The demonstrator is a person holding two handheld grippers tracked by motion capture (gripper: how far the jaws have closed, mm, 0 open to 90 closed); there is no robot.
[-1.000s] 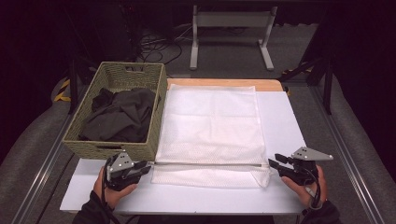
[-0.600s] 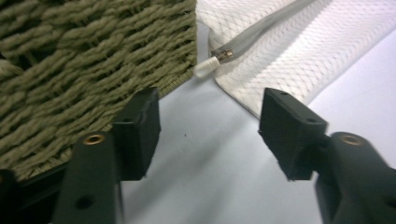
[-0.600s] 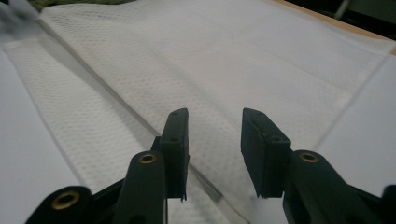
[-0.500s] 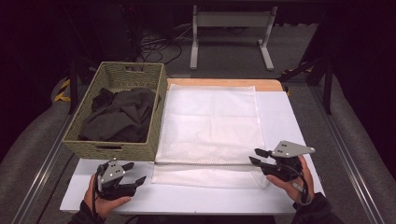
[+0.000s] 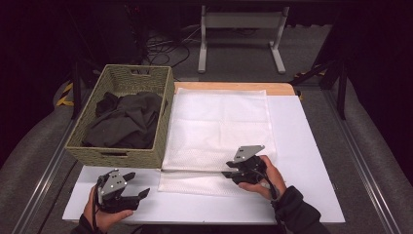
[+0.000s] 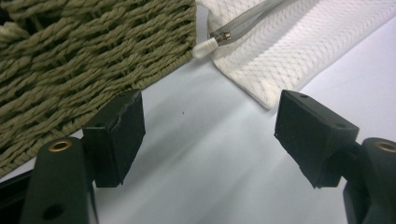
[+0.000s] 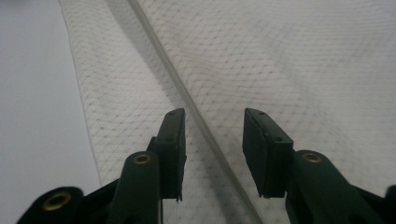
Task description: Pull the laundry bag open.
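Note:
A white mesh bag (image 5: 219,122) lies flat on the white table (image 5: 311,146), its zipper line (image 5: 195,170) running along the near side. My right gripper (image 5: 228,170) points left over that line. In the right gripper view, its jaws (image 7: 214,140) have just opened a little and stand open astride the zipper (image 7: 163,46) without pressing it. My left gripper (image 5: 138,184) sits at the near left, apart from the bag. Its jaws (image 6: 210,135) have just been opening and are wide, with bare table between them. The bag's corner (image 6: 280,56) and zipper end (image 6: 219,36) lie just beyond.
A woven green basket (image 5: 117,156) holding dark clothes (image 5: 124,119) stands at the left, against the bag's left edge and close to my left gripper (image 6: 70,56). Bare table lies to the right of the bag. A metal stand (image 5: 241,29) is on the floor behind.
The left gripper let go of the bag's near left corner, opened and drew back toward the table's near edge. The right gripper slid left along the zipper line from the right corner toward the middle.

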